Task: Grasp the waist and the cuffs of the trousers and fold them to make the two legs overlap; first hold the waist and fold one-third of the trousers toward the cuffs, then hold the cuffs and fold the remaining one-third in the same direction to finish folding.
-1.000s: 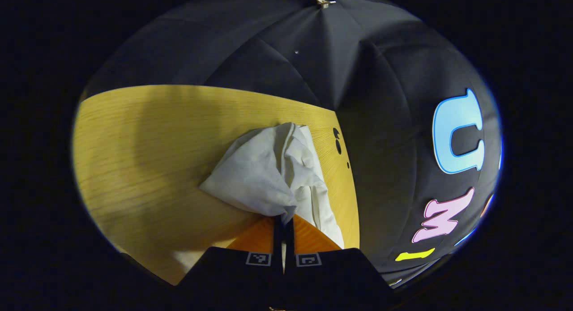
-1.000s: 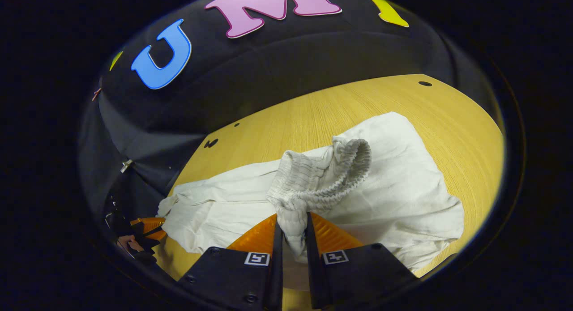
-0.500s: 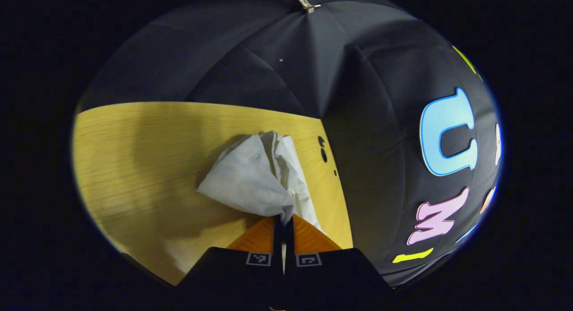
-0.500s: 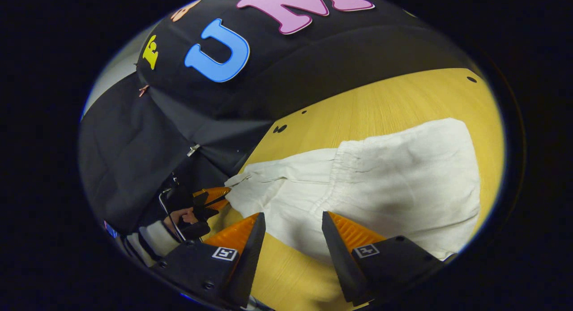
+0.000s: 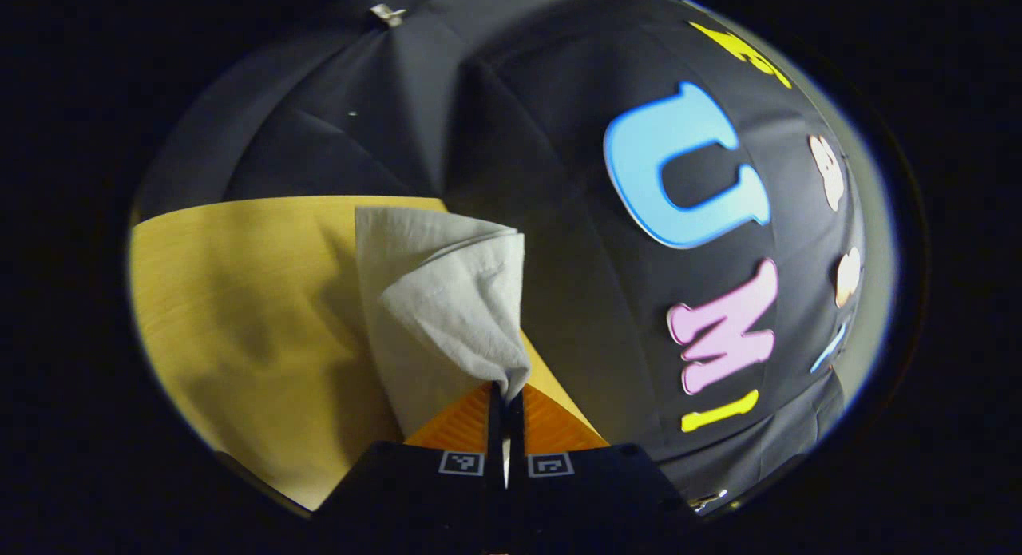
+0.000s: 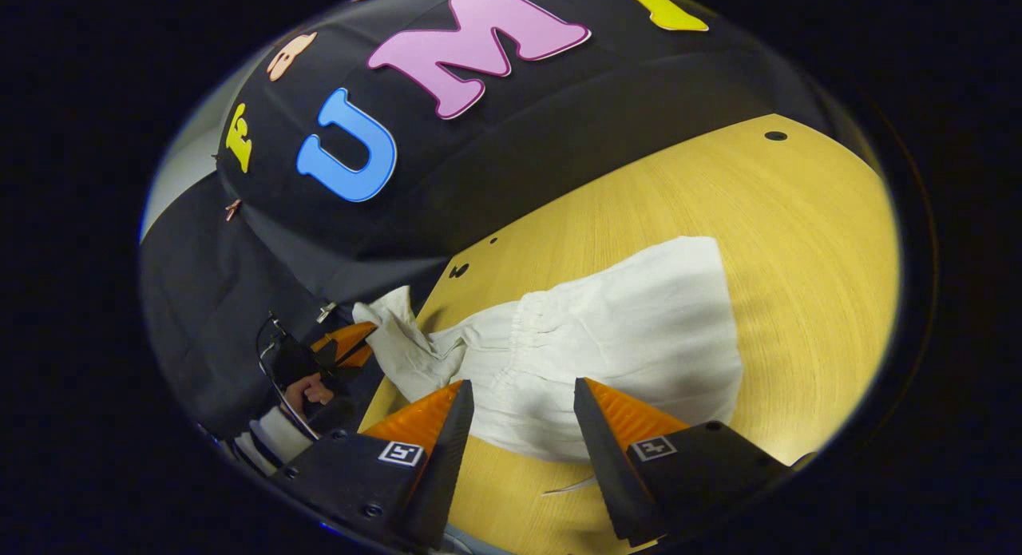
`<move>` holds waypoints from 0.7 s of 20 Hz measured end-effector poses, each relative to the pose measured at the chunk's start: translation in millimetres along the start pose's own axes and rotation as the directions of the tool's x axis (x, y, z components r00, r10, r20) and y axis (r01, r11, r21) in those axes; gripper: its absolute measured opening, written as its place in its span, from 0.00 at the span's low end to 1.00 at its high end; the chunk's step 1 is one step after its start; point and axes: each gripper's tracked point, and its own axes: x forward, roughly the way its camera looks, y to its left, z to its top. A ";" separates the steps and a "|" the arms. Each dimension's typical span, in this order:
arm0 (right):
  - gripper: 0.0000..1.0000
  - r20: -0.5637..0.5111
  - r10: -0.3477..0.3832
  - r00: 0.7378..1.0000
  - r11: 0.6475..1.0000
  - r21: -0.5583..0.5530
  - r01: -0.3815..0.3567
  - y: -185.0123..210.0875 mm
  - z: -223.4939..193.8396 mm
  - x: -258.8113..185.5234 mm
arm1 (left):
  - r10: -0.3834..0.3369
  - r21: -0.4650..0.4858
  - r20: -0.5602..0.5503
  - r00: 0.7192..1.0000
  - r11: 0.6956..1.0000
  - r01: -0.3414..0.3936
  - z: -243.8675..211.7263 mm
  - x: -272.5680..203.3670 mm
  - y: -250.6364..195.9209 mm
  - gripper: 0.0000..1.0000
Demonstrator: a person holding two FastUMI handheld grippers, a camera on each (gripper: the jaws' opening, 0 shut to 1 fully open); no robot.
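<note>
Trousers [image 6: 615,339] half-hidden, left claw [image 5: 505,395] pinching cuffs [image 5: 447,299]

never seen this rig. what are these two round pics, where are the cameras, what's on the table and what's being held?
There is no robot arm here: a person holds a two-finger gripper in each hand, and a fisheye camera rides on each one, looking along its fingers.

In the left gripper view, the left gripper is pinched shut on a lifted end of the off-white cloth trousers.

In the right gripper view, the right gripper is open and holds nothing. Beyond it the trousers lie partly folded on the light wooden table. At the left of that view, farther off, you can see the person's hand with the left gripper holding up the cloth's end.
</note>
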 end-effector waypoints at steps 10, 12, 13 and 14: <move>0.78 0.083 -0.097 0.992 0.993 0.069 0.091 -68.4 47.4 -54.8 | -0.126 0.291 -0.331 0.935 0.929 0.228 -190.3 11.8 -102.2 0.06; 0.78 0.095 -0.129 0.987 0.986 0.121 0.117 -86.3 54.5 -62.9 | -0.094 0.315 -0.406 0.909 0.919 0.236 -227.3 8.2 -98.1 0.06; 0.78 0.094 -0.135 0.986 0.982 0.145 0.120 -92.6 54.8 -65.6 | -0.079 0.323 -0.434 0.897 0.916 0.237 -239.5 6.1 -93.4 0.06; 0.78 0.094 -0.140 0.986 0.978 0.167 0.124 -98.7 55.6 -66.6 | -0.064 0.333 -0.460 0.886 0.912 0.239 -255.1 5.2 -90.5 0.06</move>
